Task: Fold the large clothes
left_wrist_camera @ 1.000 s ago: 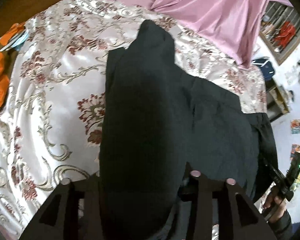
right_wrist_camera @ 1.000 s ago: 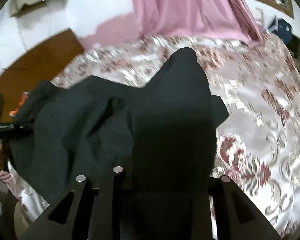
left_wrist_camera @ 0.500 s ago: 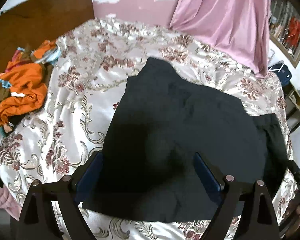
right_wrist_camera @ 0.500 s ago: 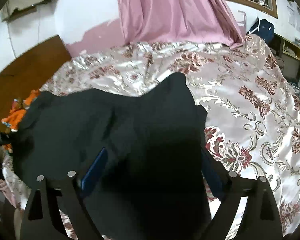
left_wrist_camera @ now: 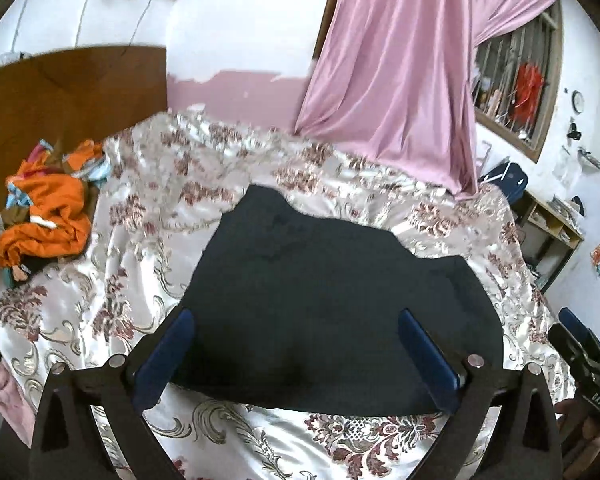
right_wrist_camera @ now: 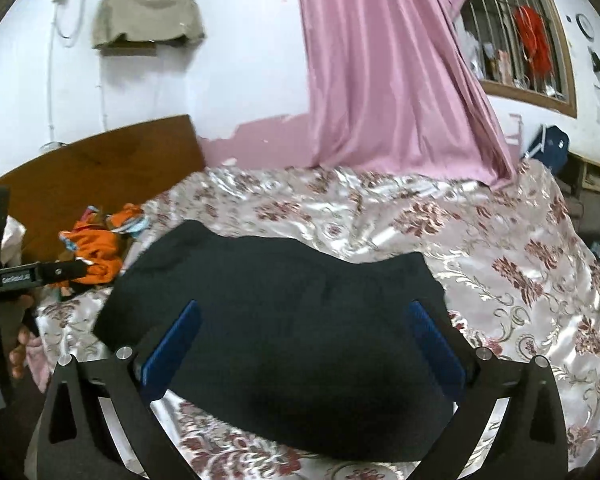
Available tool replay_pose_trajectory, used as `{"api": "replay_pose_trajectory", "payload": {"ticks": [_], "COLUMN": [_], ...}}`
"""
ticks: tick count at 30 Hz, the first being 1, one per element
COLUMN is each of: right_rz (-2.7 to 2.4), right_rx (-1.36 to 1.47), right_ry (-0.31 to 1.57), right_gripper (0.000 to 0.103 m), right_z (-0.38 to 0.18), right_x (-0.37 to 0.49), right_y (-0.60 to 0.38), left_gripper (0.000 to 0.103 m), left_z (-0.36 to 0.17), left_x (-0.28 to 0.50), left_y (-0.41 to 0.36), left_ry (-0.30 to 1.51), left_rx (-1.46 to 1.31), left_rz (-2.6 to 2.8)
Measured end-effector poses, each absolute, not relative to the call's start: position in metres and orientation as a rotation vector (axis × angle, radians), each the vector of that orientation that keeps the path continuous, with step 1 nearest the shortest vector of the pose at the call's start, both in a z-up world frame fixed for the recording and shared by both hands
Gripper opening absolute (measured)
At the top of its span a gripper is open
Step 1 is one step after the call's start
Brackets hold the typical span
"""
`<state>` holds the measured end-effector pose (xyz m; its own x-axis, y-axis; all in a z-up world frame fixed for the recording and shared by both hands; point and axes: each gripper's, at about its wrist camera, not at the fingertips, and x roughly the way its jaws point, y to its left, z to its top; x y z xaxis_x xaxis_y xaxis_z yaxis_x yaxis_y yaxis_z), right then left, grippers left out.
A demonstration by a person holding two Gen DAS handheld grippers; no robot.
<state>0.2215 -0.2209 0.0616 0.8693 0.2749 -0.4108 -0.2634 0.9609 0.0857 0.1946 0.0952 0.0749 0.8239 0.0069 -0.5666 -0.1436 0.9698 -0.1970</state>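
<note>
Both claws have just been opening and now stand wide with nothing between their blue pads, the left gripper (left_wrist_camera: 296, 344) and the right gripper (right_wrist_camera: 306, 336) each hanging above the black garment (left_wrist_camera: 328, 292), apart from it. That garment lies folded flat on the flowered satin bedspread (left_wrist_camera: 148, 248) near its front edge, with an orange heap of clothes (left_wrist_camera: 48, 216) off by the wooden headboard (left_wrist_camera: 72, 96) and a pink curtain (left_wrist_camera: 396, 80) behind

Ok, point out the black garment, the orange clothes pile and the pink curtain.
black garment (left_wrist_camera: 332, 292), left wrist view, middle of the cloth
orange clothes pile (left_wrist_camera: 48, 216), left wrist view, orange fabric
pink curtain (right_wrist_camera: 384, 80), right wrist view, mid drape
</note>
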Motion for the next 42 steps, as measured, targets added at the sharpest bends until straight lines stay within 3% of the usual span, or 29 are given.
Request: {"api": "replay_pose_trajectory", "payload": {"ticks": [18,42], "right_rz": [0.214,0.157], "right_rx": [0.034,0.003], "right_ry": [0.256,0.236], "right_gripper": [0.101,0.101], "right_z": [0.053,0.005], "right_x": [0.124,0.082], "right_y": [-0.209,-0.201], "left_gripper": [0.103,0.103], "left_z": [0.063,0.006], "left_x": [0.098,0.057], "left_y": [0.071,0.049], "left_ry": [0.374,0.347], "left_rx": [-0.150,-0.036], "left_rz": [0.111,0.152]}}
